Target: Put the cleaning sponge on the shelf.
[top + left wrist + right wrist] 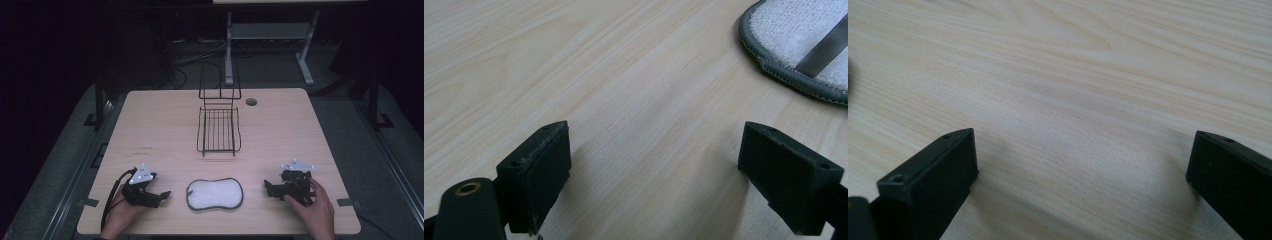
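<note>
While both tools rest idle, the risks sit ahead: see below.
Left tool [159, 194]: resting on the tabletop [150, 130] at the near left, jaws spread wide with nothing between them; in the left gripper view bare wood lies between the pads.
Right tool [269, 187]: at the near right, jaws also wide apart and holding nothing.
Cleaning pad [215, 193]: white, grey-edged, lying flat between the two tools, near the front edge; its rim and a grey strap [824, 46] show just ahead of the left tool.
Wire rack [218, 129]: black, standing well behind the pad at mid-table.
Risk, grip: the pad lies flat and thin, so jaws closing from above would likely skid over it or pinch only the edge.
Risk, slide: a sideways push could shove it towards the front edge.
Risk, rack: light wire could tip if bumped.
</note>
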Available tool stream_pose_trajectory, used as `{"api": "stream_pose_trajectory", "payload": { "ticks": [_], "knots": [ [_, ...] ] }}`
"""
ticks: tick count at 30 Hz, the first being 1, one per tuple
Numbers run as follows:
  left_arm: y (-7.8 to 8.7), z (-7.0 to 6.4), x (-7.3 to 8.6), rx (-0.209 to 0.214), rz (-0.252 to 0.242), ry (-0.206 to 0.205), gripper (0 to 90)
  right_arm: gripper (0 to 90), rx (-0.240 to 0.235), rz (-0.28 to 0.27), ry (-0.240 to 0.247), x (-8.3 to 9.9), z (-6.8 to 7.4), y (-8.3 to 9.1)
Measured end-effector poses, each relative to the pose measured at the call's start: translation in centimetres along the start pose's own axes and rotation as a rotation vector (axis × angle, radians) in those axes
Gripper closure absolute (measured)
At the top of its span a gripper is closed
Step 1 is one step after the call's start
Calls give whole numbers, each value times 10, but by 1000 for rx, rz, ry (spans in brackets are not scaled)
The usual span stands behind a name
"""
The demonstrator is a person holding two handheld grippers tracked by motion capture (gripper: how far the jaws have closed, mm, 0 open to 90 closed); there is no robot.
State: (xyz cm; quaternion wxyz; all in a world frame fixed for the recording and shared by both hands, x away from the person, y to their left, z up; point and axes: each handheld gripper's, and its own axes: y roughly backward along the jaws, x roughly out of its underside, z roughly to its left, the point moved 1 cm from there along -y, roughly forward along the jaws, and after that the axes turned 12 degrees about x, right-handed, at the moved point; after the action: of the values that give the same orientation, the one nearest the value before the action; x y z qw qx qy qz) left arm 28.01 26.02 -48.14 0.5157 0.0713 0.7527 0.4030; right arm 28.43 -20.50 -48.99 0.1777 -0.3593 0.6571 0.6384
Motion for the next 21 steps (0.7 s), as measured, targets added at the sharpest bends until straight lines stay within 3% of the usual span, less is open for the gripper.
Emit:
{"api": "stream_pose_trajectory", "payload": {
  "ticks": [5, 10, 17, 21],
  "knots": [
    [1, 0, -6, 15, 12, 9, 199, 0, 0, 0, 0, 0, 0, 0],
    [2, -6, -15, 44, -15, 1, 260, 0, 0, 0, 0, 0, 0, 0],
    [3, -13, -27, 101, -46, -7, 445, 0, 0, 1, -2, 0, 0, 0],
    [1, -20, -36, 155, -54, -6, 588, 0, -1, -2, -1, 0, 0, 0]
  ]
}}
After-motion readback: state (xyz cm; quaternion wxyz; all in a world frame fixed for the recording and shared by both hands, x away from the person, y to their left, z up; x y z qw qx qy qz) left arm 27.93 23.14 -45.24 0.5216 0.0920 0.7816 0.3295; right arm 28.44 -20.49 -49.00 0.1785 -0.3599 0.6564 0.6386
